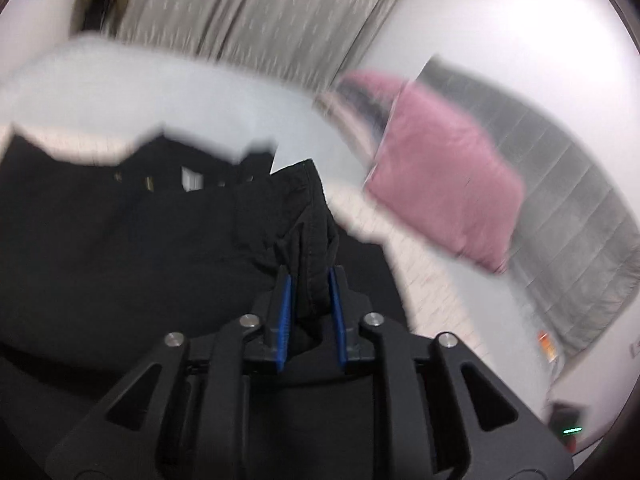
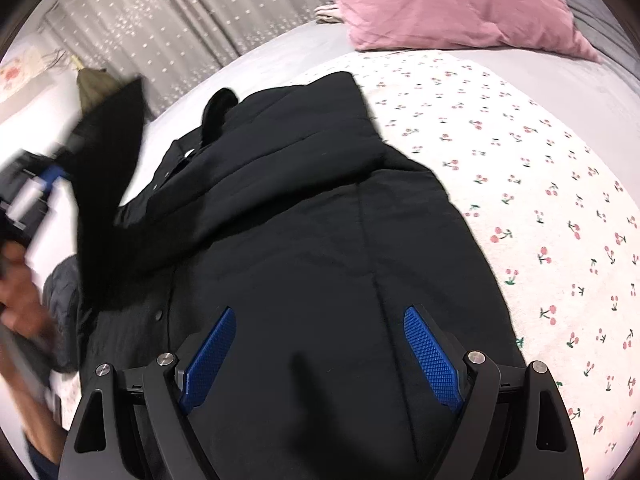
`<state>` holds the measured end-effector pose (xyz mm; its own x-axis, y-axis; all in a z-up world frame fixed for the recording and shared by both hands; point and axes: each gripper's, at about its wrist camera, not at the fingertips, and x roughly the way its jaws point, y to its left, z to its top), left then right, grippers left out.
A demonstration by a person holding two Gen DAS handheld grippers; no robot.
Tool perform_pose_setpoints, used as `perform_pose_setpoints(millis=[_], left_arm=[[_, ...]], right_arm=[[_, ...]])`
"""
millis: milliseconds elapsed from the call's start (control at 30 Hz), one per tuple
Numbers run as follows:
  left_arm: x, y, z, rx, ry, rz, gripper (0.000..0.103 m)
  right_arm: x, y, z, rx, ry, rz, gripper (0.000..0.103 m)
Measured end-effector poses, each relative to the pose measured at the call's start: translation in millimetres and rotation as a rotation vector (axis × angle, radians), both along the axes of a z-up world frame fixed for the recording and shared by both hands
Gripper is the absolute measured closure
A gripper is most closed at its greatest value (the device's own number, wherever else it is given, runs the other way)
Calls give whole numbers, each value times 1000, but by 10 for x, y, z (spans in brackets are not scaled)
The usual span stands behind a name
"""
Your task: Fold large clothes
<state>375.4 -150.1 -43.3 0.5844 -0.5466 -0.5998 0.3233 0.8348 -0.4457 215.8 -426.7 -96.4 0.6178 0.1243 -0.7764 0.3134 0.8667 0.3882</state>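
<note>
Black coat [image 2: 304, 216]: large padded garment, spread across the bed [image 2: 580, 92], collar end toward the pink pillow [image 2: 448, 4], hem end nearest my right claw. Snap buttons show along its front edge on the side away from the cherry-print sheet [image 2: 552, 216]. One part of the coat, a cuff or hem strip, is lifted off the rest and hangs in the air on that same buttoned side.

My left claw [image 1: 310, 280]: pinched narrow on a bunched, seamed fold of the black coat; the cloth fills the gap between both blue pads [image 1: 285, 312]. In the right wrist view this claw is a blur beside the coat's buttoned edge, with my left hand [image 2: 20, 300] behind it. The left view is smeared with motion; fine detail there cannot be read.

My right claw [image 2: 320, 344]: spread wide, pads well apart, nothing between them. It hovers over the coat's lower panel; whether it touches the cloth, I cannot tell.

Cherry-print sheet: white with small red cherries, lying on the bed, under and beside the coat on its pillow-facing flank.

Pink pillow: beyond the coat's collar end, on the grey bedcover.

Curtain [image 2: 160, 20]: pale, dotted, hanging past the bed on the coat's buttoned side.
</note>
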Motion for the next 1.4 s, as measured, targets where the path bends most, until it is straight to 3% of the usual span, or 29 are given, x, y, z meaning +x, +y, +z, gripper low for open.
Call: perform_pose_setpoints(millis=[67, 133, 200, 267, 333, 367, 467, 633, 767, 867, 933, 1100, 1267, 1400], left_arm=[[202, -35, -390, 30, 114, 9, 78], [273, 130, -637, -18, 188, 19, 73], [259, 288, -607, -91, 201, 16, 70], [211, 403, -428, -65, 169, 41, 65], [144, 516, -238, -8, 81, 57, 52], [109, 575, -113, 74, 25, 74, 48], [204, 882, -79, 220, -47, 141, 46], [450, 1426, -307, 323, 20, 231, 46], [705, 1706, -835, 302, 185, 282, 48], [657, 1552, -833, 392, 123, 256, 48], [615, 1547, -749, 384, 147, 259, 48], [286, 1921, -455, 309, 175, 296, 48], [-415, 2487, -221, 309, 197, 318, 47], [-1107, 2864, -168, 298, 187, 383, 39]], right_arm=[[18, -31, -27, 3, 10, -7, 16], [29, -53, -53, 13, 20, -7, 16], [28, -48, -56, 20, 21, 3, 16], [17, -22, -31, 15, 12, 18, 16], [1, 19, 1, -2, 2, 32, 16], [-6, 31, 8, -8, 0, 34, 16], [-16, 58, 21, -15, -5, 40, 16], [13, 135, 32, -34, -9, 56, 16], [33, 228, 57, -98, -19, 70, 16], [11, 326, 145, -159, -58, 87, 16], [8, 374, 181, -204, -70, 87, 16], [-9, 460, 215, -291, -80, 81, 16], [-77, 578, 280, -358, -108, 91, 16], [-143, 675, 305, -390, -125, 95, 16]])
